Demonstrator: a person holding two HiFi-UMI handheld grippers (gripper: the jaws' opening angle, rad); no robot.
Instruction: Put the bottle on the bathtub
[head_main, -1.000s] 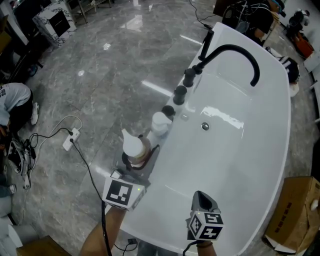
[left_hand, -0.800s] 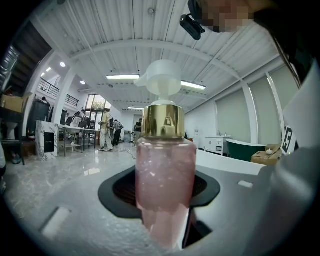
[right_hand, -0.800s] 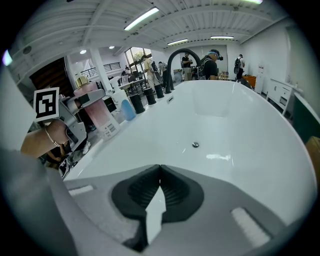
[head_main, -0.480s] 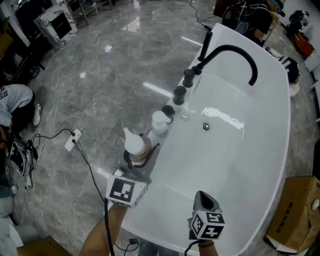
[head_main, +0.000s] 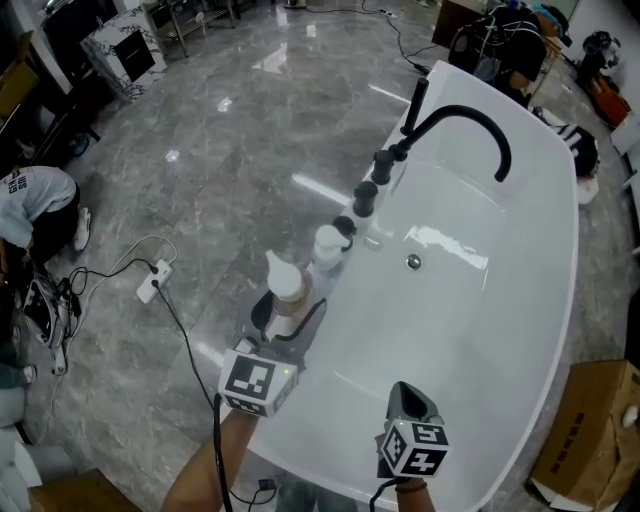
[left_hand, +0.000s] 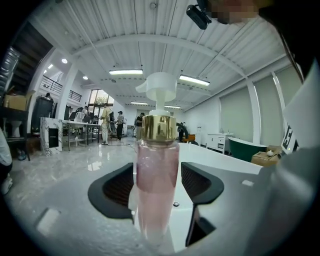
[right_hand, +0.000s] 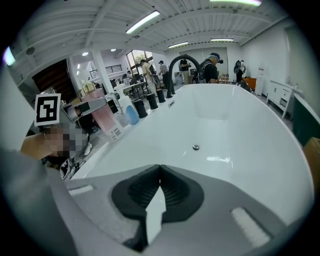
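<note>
Bathtub rim (head_main: 472, 78) holds two bottles (head_main: 327, 250); left tool (head_main: 288, 318), just spreading, flanks the pink bottle (left_hand: 156, 170); right tool (right_hand: 159, 187) pressed together.

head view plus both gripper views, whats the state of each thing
bathtub, no water
pink bottle, upright on bathtub rim
left gripper, jaws just been opening, now open around pink bottle
right gripper, shut, empty
white-capped bottle, upright on rim
faucet, not running

The bottle (head_main: 285, 278) stands on the bathtub (head_main: 470, 330) rim between the jaws of the left hand-held gripper (head_main: 287, 315), which have just been opening.
</note>
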